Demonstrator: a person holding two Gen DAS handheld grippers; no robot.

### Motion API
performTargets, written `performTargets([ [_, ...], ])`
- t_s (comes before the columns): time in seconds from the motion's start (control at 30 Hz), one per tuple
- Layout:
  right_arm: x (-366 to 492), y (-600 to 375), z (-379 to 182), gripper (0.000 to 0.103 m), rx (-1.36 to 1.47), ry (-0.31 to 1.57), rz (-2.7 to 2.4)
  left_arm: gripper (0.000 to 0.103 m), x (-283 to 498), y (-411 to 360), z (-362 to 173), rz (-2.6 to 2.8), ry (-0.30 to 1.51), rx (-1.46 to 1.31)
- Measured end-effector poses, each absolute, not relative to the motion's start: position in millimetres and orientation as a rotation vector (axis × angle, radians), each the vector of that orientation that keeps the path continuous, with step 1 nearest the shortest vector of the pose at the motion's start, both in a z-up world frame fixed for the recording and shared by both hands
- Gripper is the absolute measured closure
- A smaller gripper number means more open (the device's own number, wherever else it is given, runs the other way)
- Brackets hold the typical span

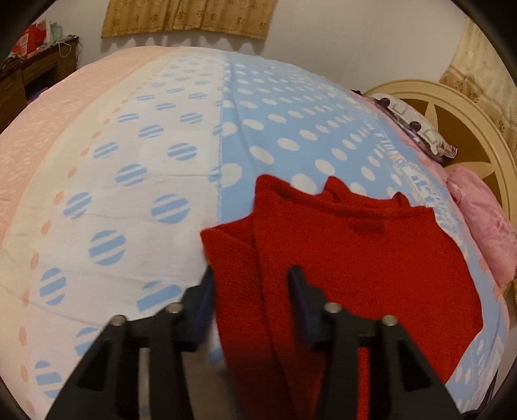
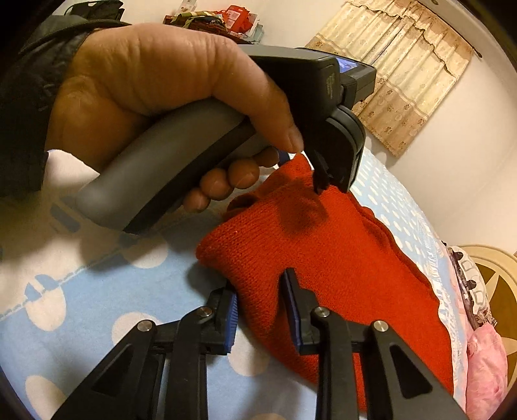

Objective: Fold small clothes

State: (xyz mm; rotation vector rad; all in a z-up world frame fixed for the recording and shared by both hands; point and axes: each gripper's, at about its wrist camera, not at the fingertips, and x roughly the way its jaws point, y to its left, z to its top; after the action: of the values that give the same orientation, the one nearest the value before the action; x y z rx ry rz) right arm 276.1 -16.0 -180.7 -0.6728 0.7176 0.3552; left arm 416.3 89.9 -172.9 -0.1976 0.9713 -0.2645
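The red knitted garment (image 1: 349, 245) lay on the bed (image 1: 145, 155), lower right of the left wrist frame, already doubled over in layers. The left gripper (image 1: 250, 290) and the right gripper (image 2: 260, 300) each had jaws set wide astride a garment edge, clamping nothing. Judged partly folded; further folds remained.

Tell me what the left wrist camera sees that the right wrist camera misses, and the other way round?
Only the left view shows the wooden desk in the far corner and the pink edge of the bedspread. Only the right view shows the left hand holding the left gripper, whose tip is on the red sweater. Both show the sweater, the dotted bedspread, the curtain, the headboard and pink pillow.
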Motion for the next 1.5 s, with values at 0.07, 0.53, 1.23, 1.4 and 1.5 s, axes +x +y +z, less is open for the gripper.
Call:
performTargets([
  [0.07, 276.6, -19.0, -178.6, 0.082, -0.664, 0.713, 0.356, 0.082, 415.4, 84.9, -169.2, -0.269, 0.955, -0.165],
  [0.53, 279.8, -29.5, -148.4, 0.095, -0.559, 0.693, 0.383, 0.088, 419.0, 81.1, -166.5, -0.265, 0.968, -0.121],
  [1.23, 275.2, -73.4, -117.5, 0.096, -0.465, 0.628, 0.324, 0.091, 421.6, 71.5, -120.4, -0.294, 0.905, -0.237],
  [1.4, 273.2, -82.4, -112.3, 0.096, -0.42, 0.618, 0.303, 0.091, 421.6, 59.7, -104.8, -0.322, 0.877, -0.255],
  [1.5, 273.4, -95.2, -106.4, 0.096, -0.395, 0.608, 0.279, 0.091, 421.6, 49.4, -95.3, -0.338, 0.86, -0.258],
])
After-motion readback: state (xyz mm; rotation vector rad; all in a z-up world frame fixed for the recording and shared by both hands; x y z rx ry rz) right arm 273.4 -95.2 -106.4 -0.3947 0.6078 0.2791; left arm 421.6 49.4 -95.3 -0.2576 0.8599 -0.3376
